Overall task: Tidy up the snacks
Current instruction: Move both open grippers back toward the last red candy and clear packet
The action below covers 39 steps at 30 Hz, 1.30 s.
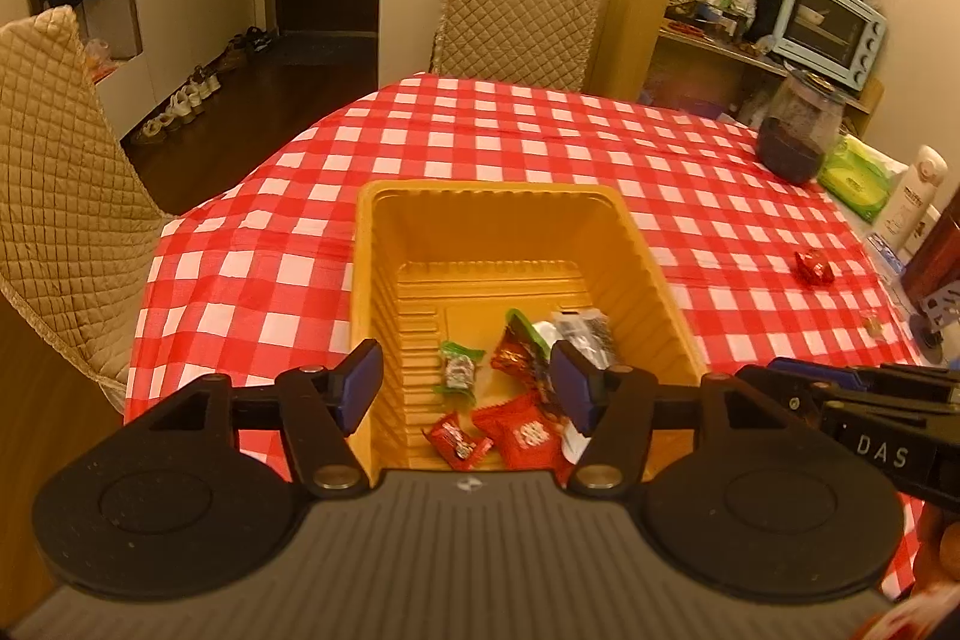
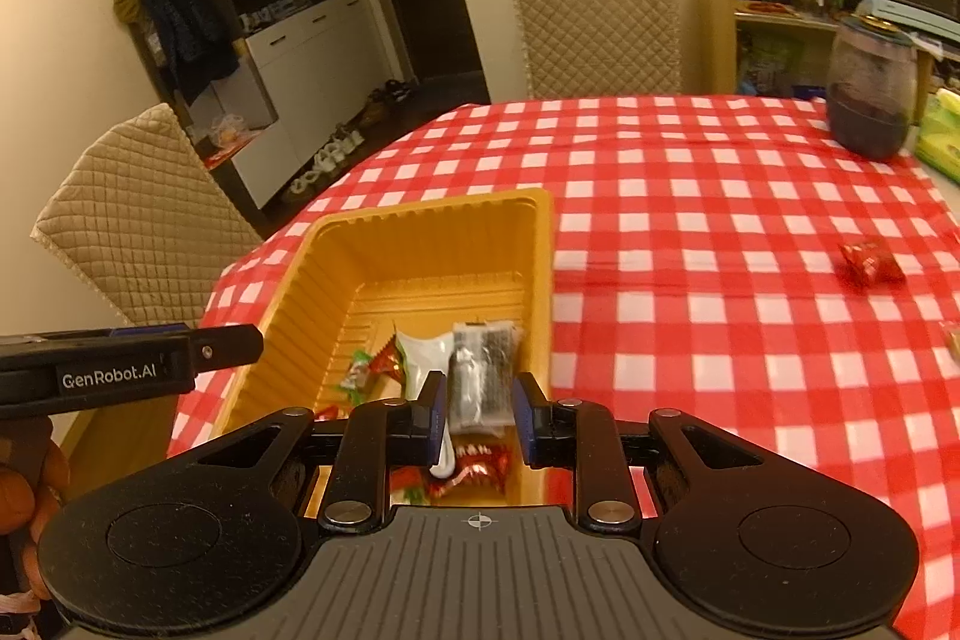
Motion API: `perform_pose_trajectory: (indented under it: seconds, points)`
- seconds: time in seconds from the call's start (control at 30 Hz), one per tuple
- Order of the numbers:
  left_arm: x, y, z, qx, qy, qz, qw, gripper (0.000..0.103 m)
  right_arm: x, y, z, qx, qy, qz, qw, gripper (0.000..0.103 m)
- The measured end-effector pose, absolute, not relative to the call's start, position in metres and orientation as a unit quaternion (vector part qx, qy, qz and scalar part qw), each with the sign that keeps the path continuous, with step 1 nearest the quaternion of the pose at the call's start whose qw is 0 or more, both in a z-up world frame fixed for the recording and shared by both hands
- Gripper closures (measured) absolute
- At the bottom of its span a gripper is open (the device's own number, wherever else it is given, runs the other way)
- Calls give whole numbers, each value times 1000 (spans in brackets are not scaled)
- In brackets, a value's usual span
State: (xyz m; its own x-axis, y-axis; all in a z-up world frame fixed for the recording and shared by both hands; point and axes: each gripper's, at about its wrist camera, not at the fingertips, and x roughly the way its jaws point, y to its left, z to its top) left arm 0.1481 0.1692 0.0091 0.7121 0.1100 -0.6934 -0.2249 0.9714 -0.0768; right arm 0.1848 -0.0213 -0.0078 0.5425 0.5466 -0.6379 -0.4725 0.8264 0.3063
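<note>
A yellow plastic tray (image 1: 366,244) (image 2: 540,244) stands on the red-checked tablecloth. Its near end holds several wrapped snacks: red packets (image 1: 522,430), a green-ended sweet (image 1: 459,370) and a grey-black packet (image 1: 585,334) (image 2: 483,376). My left gripper (image 1: 468,388) hangs open over that end with nothing between its fingers; the right wrist view shows it side-on (image 2: 252,340). My right gripper (image 2: 480,418) is shut to a narrow gap and holds nothing; the grey packet shows through the gap, lying in the tray. A loose red sweet (image 1: 814,267) (image 2: 871,263) lies on the cloth at the right.
A dark jar (image 1: 795,130) (image 2: 870,94), a green wipes pack (image 1: 858,175) and a white bottle (image 1: 915,196) stand at the table's far right. Quilted chairs (image 1: 516,10) (image 1: 60,172) flank the table. A small wrapped item (image 1: 871,323) lies near the right edge.
</note>
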Motion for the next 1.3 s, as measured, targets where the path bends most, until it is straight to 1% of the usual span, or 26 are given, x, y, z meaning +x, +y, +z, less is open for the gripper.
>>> perform_pose_trajectory:
  seconds: [0.47,0.77,0.83,1.0,1.17,1.3]
  points:
    - [122,127,24,-64,361,61,928,37,141,-72,10,57,369,253,892,77]
    - [122,95,26,-56,361,29,931,35,127,-118,18,75,363,206,906,76]
    - [125,86,27,-54,360,20,931,35,125,-131,19,80,362,190,909,74]
    - [131,64,27,-46,361,0,932,33,122,-165,23,90,357,150,917,58]
    - [137,44,27,-37,362,-21,931,32,122,-190,25,83,358,115,923,55]
    - [145,27,27,-34,364,-39,930,29,121,-206,24,81,363,93,924,49]
